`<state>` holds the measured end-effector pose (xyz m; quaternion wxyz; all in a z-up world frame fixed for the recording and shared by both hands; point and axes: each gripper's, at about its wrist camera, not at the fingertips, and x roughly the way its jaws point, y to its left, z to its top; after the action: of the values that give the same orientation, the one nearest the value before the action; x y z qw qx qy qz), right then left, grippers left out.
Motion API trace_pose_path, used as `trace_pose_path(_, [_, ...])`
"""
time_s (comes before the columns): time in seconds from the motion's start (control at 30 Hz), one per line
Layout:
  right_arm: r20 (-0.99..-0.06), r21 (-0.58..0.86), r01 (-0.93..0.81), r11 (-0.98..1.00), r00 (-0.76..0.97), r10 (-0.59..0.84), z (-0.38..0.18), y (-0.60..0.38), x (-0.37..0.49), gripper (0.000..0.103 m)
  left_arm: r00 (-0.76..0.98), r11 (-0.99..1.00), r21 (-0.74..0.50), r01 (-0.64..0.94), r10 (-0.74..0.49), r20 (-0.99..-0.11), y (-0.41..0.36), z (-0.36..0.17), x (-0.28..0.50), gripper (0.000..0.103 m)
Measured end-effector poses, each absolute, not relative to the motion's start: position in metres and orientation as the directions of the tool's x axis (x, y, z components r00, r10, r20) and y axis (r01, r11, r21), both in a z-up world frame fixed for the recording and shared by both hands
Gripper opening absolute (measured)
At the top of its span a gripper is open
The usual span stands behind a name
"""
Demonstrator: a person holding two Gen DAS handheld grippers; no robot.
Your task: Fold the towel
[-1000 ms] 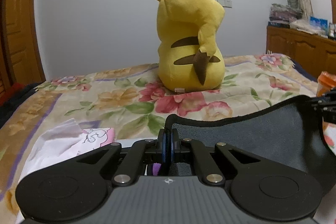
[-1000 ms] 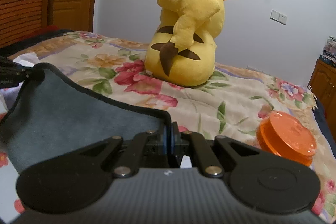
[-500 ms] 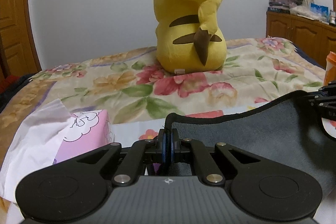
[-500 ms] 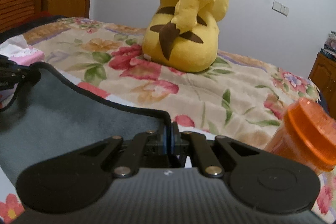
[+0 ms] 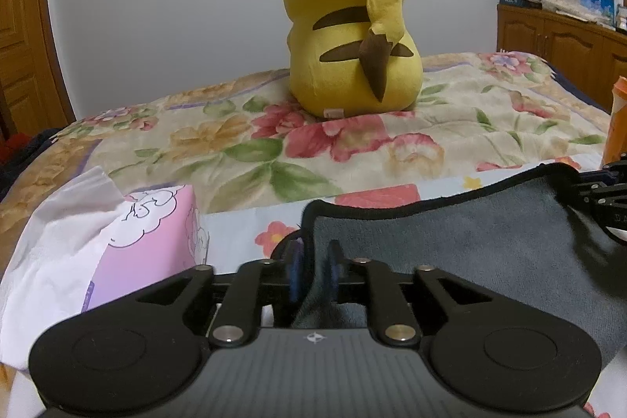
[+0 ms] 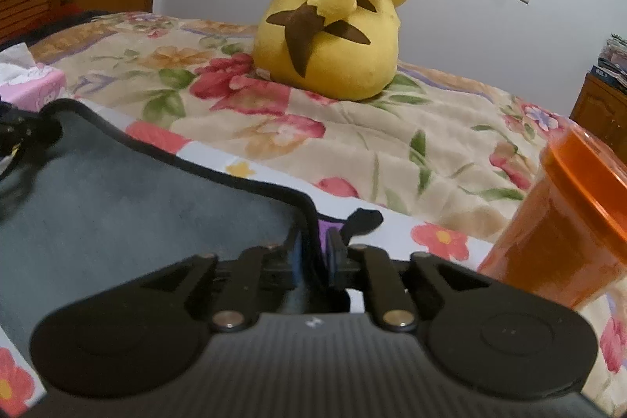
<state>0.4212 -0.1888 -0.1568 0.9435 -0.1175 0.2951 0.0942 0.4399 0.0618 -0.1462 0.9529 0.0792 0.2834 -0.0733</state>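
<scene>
Left gripper [image 5: 313, 271]: its jaws have just been opening and are now standing slightly apart; the towel corner is still lying in the gap, with the pads no longer pressing on it.
Right gripper [image 6: 313, 257]: its jaws have just been opening as well; the opposite corner and its black hem are sitting between the parted fingers, released rather than clamped.
Towel [image 5: 450, 245]: the grey cloth with black edging is spanning the space between the two grippers and is slumping onto the floral bedspread [image 5: 352, 143], near the front edge of the bed.
What has changed: half a second ago both jaws were pinching their corners tight; both grippers are also sitting lower than a second ago, with the bedspread and tissue pack looming larger.
Surroundings: a pink tissue pack [image 5: 137, 253] is lying just left of the towel, an orange container [image 6: 568, 222] is standing just right of it, and a yellow plush toy [image 5: 352, 26] is sitting well behind.
Judgement: the carried edge appears to be being laid down, so one fold is likely finishing.
Outstanding: whether the edges are lining up cannot be told, as the lower layer is hidden.
</scene>
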Motion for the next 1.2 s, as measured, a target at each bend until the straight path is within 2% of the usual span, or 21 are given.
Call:
trace_pose_path(0.03, [-0.580,-0.165,-0.244,0.956,0.808,0.106,-0.157,-0.190,0.420,0.022,0.826,0.977,0.107,0.183,-0.094,-0.555,0.062,-0.147,0.438,0.032])
trace_pose_path(0.07, [-0.579,-0.159,-0.240,0.958,0.808,0.106,-0.157,-0.191,0.418,0.039,0.825,0.978,0.105,0.181,-0.093,-0.557,0.063,-0.147,0.436,0.034])
trace_pose_path(0.1, [-0.577,-0.152,-0.237,0.960,0.810,0.109,-0.157,-0.192,0.416,0.047,0.825,0.978,0.103,0.181,-0.094,-0.558,0.064,-0.147,0.434,0.034])
trace_pose_path(0.33, [-0.580,-0.117,-0.244,0.963,0.804,0.134,-0.155,-0.193,0.397,0.046,0.816,0.975,0.110,0.192,-0.096,-0.570,0.063,-0.150,0.417,0.035])
trace_pose_path(0.47, [-0.583,-0.092,-0.255,0.963,0.797,0.155,-0.153,-0.191,0.385,0.046,0.812,0.975,0.111,0.195,-0.096,-0.576,0.062,-0.147,0.404,0.044])
trace_pose_path(0.73, [-0.594,-0.059,-0.269,0.961,0.783,0.183,-0.151,-0.185,0.358,0.046,0.796,0.978,0.087,0.188,-0.101,-0.597,0.062,-0.144,0.382,0.044])
trace_pose_path(0.93, [-0.603,-0.043,-0.273,0.961,0.774,0.193,-0.148,-0.183,0.339,0.046,0.788,0.977,0.093,0.194,-0.099,-0.607,0.060,-0.140,0.363,0.048])
trace_pose_path(1.07, [-0.601,-0.036,-0.274,0.961,0.774,0.198,-0.143,-0.183,0.328,0.046,0.787,0.977,0.086,0.194,-0.103,-0.609,0.059,-0.136,0.348,0.056])
trace_pose_path(1.2, [-0.595,-0.021,-0.272,0.962,0.776,0.207,-0.137,-0.185,0.319,0.046,0.787,0.977,0.090,0.191,-0.098,-0.610,0.059,-0.132,0.336,0.057])
